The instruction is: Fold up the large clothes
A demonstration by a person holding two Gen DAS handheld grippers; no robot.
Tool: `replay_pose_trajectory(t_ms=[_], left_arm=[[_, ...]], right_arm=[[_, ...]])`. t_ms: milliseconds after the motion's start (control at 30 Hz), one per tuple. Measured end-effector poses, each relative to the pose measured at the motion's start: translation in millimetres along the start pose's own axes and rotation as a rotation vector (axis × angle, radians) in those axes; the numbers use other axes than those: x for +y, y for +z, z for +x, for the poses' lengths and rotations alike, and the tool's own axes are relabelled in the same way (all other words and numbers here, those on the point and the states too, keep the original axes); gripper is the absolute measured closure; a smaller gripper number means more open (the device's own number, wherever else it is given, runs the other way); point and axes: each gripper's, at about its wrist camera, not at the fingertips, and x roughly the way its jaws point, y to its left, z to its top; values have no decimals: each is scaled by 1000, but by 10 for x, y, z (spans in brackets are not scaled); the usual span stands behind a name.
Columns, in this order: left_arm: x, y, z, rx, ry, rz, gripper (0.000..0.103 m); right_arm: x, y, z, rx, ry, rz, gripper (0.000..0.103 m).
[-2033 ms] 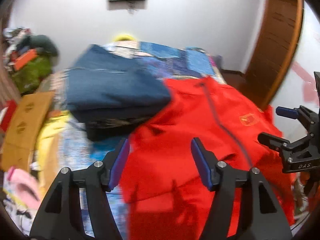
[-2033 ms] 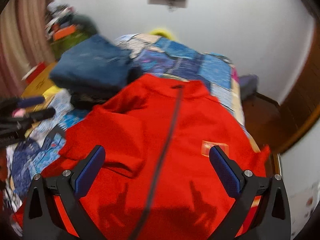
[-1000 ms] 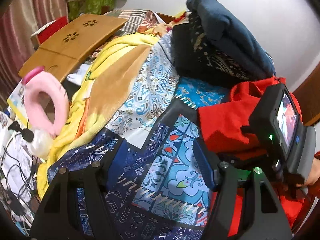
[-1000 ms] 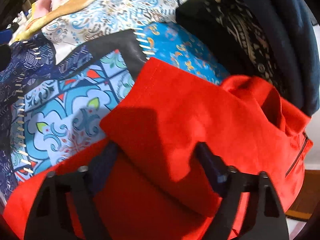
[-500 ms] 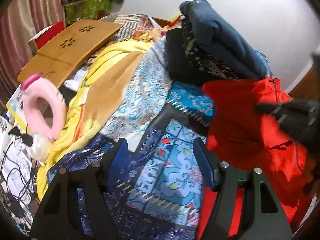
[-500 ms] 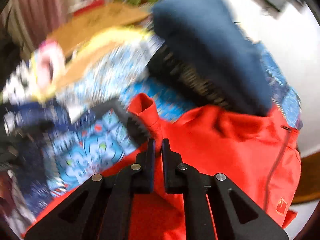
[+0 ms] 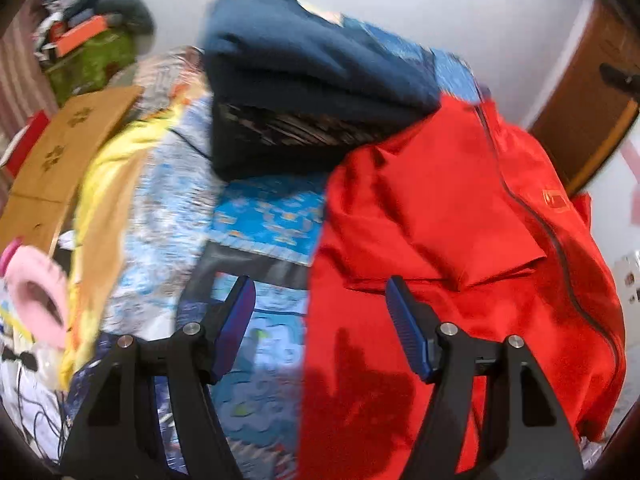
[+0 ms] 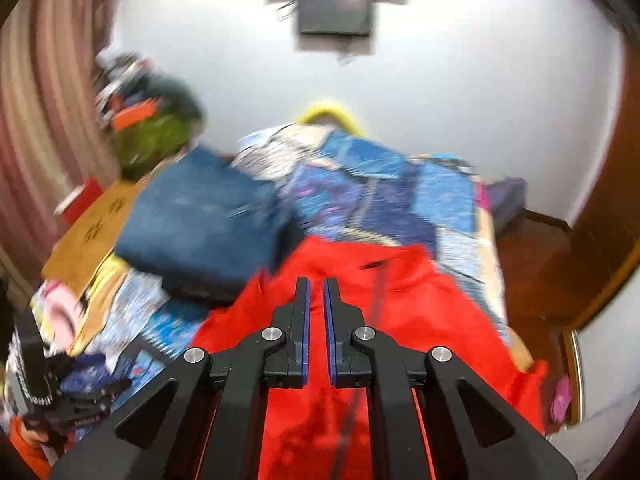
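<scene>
Right gripper (image 8: 316, 300) hangs above the red jacket (image 8: 432, 320) with its jaws drawn together to a thin slit. No cloth shows pinched between the pads, though blur makes that hard to confirm. The left gripper (image 7: 320, 316) stands wide and holds nothing, poised on the near side of the stack of folded dark clothes (image 7: 312, 92), over the jacket's edge.

The jacket lies front-up on the patchwork bedspread (image 7: 264, 216), its collar end pressed against the stack's right flank and its body running away from the stack toward the camera. One sleeve (image 7: 452, 220) lies folded across the chest, on the stack's side of the zip (image 7: 520, 200).

The step in hand looks like bringing the sides in before folding lengthwise. To do it well:

- Check that the folded sleeve lies flat, its crease parallel to the zip.
- Take the other sleeve, on the side far from the stack, near the cuff, pinching one layer only.
- Carry it low across the chest so the slick fabric does not slide or drag the body askew.
- Keep the collar from riding up onto the stack; nudge the jacket clear of it if the fold needs room.
</scene>
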Motion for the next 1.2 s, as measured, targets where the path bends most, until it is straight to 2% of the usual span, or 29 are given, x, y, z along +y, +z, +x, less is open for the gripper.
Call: replay_pose_trajectory(t_ms=[67, 200, 367, 433, 500, 533, 600, 700, 833, 933, 1133, 1167, 1200], left_arm=[[-126, 43, 157, 51, -2, 37, 36], [-227, 20, 296, 92, 37, 64, 37], [-230, -37, 368, 101, 29, 51, 37], [-213, -39, 397, 110, 29, 49, 36], [-186, -48, 431, 121, 32, 45, 37], [-168, -55, 442, 124, 30, 43, 37], [-139, -62, 458, 127, 23, 41, 37], [-102, -81, 488, 135, 16, 37, 36], [-71, -93, 559, 150, 4, 28, 37], [-120, -91, 598, 162, -7, 51, 37], [-273, -54, 719, 183, 0, 108, 36], [-292, -48, 751, 191, -3, 107, 36], [-318, -46, 788, 201, -5, 107, 36]], right_arm=[[-240, -9, -4, 3, -32, 49, 97], [-424, -130, 212, 99, 2, 80, 97], [-245, -372, 504, 217, 100, 25, 96], [-157, -447, 680, 296, 164, 42, 89], [-81, -561, 863, 385, 244, 66, 72], [-26, -608, 949, 423, 273, 67, 70], [95, -702, 1135, 498, 317, 52, 69], [219, -845, 1411, 604, 334, 50, 69], [292, -958, 1716, 693, 360, 87, 69], [275, -953, 1858, 699, 350, 119, 69], [154, -850, 1942, 621, 312, 190, 69], [105, -859, 1966, 607, 304, 222, 72], [67, -845, 1981, 613, 317, 247, 84]])
